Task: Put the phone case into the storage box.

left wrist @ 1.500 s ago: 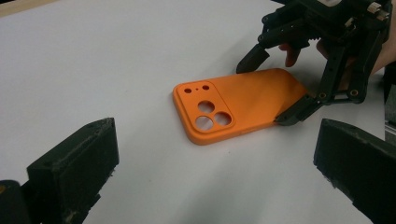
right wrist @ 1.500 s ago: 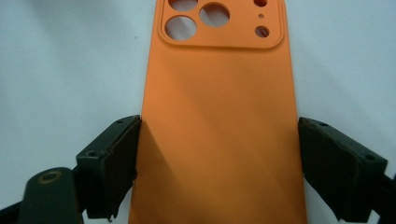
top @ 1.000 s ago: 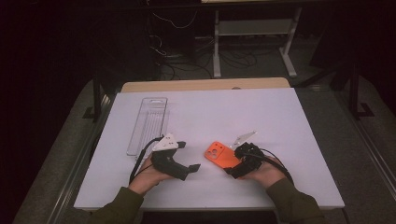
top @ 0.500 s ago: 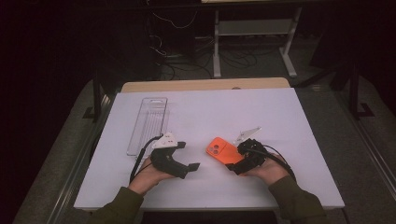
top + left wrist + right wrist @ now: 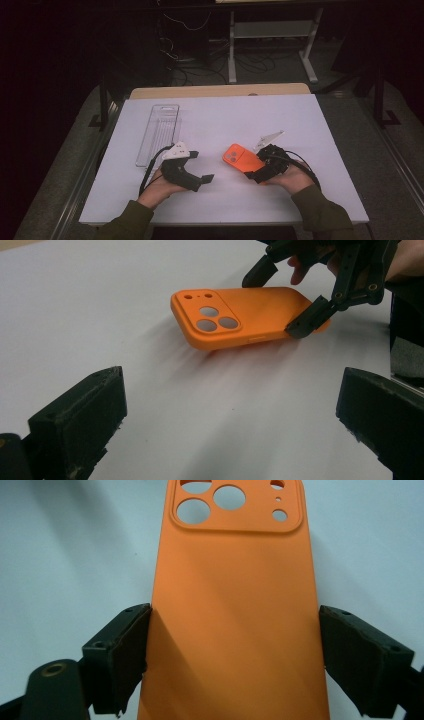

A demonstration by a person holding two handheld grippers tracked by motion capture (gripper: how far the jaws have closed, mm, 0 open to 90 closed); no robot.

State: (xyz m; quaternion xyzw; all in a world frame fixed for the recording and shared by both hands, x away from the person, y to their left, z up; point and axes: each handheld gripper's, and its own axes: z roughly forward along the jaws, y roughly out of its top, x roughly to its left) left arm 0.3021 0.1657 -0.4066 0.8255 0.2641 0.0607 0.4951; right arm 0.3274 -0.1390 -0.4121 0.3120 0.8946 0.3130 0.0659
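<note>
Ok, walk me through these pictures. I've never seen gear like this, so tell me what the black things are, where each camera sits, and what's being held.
A person sits at a white table and holds a hand-operated black clamp in each hand; no robot arm is involved. The high view looks down from above the person. The other two pictures come from small cameras riding on each clamp, looking along its two jaws. The right gripper has its jaws against both long edges of an orange phone case, holding it slightly raised at the camera end. The left gripper is open and empty, pointing toward the case. A clear plastic tray lies at the table's left.
</note>
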